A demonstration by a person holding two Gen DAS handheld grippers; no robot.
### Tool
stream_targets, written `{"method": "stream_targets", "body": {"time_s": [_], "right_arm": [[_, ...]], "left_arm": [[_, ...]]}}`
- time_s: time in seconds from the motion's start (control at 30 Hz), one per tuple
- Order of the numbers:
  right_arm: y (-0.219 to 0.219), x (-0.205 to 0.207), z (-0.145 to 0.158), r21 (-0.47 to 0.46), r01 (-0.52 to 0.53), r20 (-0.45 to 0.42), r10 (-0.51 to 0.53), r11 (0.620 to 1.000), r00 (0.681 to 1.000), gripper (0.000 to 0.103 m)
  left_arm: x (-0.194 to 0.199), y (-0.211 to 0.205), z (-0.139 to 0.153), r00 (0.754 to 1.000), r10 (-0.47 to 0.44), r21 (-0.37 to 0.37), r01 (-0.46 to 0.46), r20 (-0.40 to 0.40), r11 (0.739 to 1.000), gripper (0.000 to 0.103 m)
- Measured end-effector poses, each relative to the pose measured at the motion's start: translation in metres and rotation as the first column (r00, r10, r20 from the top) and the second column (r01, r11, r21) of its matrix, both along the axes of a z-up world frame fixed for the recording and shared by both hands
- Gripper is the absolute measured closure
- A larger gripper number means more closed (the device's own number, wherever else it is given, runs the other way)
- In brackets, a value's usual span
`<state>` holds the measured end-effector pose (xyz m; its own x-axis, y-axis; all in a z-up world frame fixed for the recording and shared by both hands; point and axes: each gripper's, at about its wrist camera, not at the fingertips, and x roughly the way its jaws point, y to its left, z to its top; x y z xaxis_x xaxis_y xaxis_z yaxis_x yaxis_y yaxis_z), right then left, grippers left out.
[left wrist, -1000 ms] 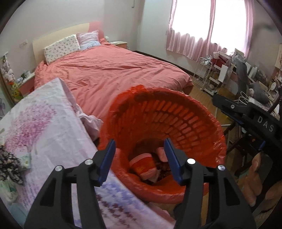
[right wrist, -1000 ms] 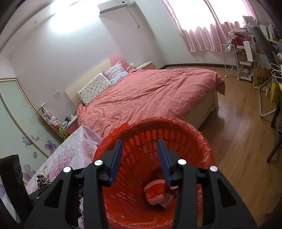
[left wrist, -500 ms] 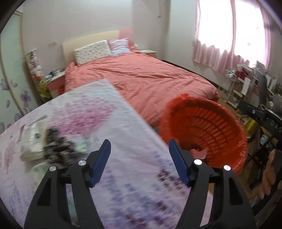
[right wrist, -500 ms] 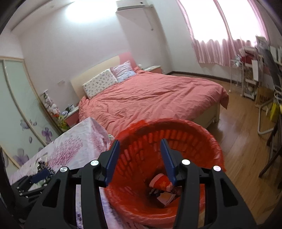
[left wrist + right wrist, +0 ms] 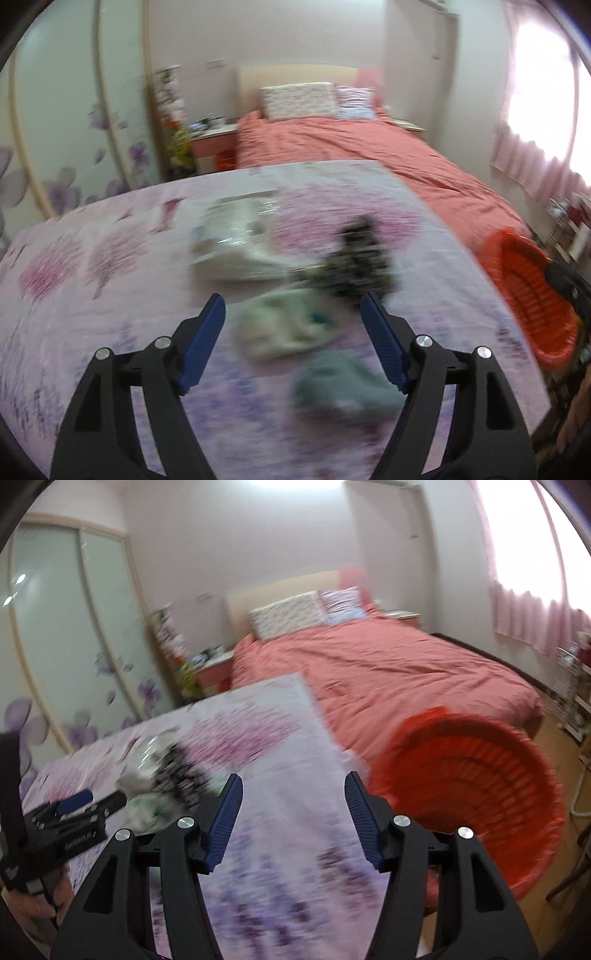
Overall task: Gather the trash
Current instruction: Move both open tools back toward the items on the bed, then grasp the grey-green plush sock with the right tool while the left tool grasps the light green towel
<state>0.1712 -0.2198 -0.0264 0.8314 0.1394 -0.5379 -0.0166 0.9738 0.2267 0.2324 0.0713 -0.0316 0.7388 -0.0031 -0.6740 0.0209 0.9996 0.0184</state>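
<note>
The near bench (image 5: 110,332) lies bare ahead. Mid-bench, a pale wrapper (image 5: 288,325), dark scrap (image 5: 358,258), clear pack (image 5: 236,236) and grey-green wad (image 5: 343,384) crowd together. The bin (image 5: 480,775) stands open off the right edge, bed (image 5: 388,664) behind.

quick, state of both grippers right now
left gripper: jaws opening, nothing between them, above the table litter
right gripper: jaws opening, empty

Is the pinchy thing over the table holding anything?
No. The left gripper is empty, its jaws opening, with only blurred trash lying on the table beyond it.
</note>
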Motion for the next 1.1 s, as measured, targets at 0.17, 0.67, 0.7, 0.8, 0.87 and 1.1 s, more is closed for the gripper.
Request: {"method": "stream_targets", "body": {"time_s": [0.17,0.67,0.7,0.8,0.87,1.1], "right_arm": [[0.051,0.006,-0.01,-0.024,-0.123,-0.056,0.122,0.992,0.991,0.045],[0.146,0.012,-0.032,-0.052,-0.331,-0.183,0.317,0.942,0.93,0.045],[0.148,0.014,-0.035,-0.058,-0.33,-0.192,0.314,0.942,0.93,0.045],[0.152,0.02,-0.041,-0.064,-0.321,-0.209,0.302,0.945,0.93,0.047],[0.153,0.023,-0.043,-0.073,-0.315,-0.213,0.294,0.946,0.932,0.051],[0.154,0.036,-0.051,-0.125,-0.342,-0.258,0.303,0.931,0.918,0.085]], "left_arm": [[-0.007,0.053,-0.008,0.994,0.107,-0.006,-0.107,-0.013,0.994,0.025],[-0.018,0.108,-0.026,0.978,0.205,-0.042,-0.207,-0.049,0.978,0.025],[-0.018,0.108,-0.027,0.978,0.204,-0.043,-0.206,-0.049,0.978,0.025],[-0.016,0.107,-0.03,0.978,0.202,-0.043,-0.204,-0.054,0.978,0.025],[-0.015,0.106,-0.032,0.978,0.2,-0.044,-0.202,-0.058,0.978,0.025],[-0.013,0.097,-0.035,0.98,0.187,-0.044,-0.19,-0.065,0.981,0.025]]}}
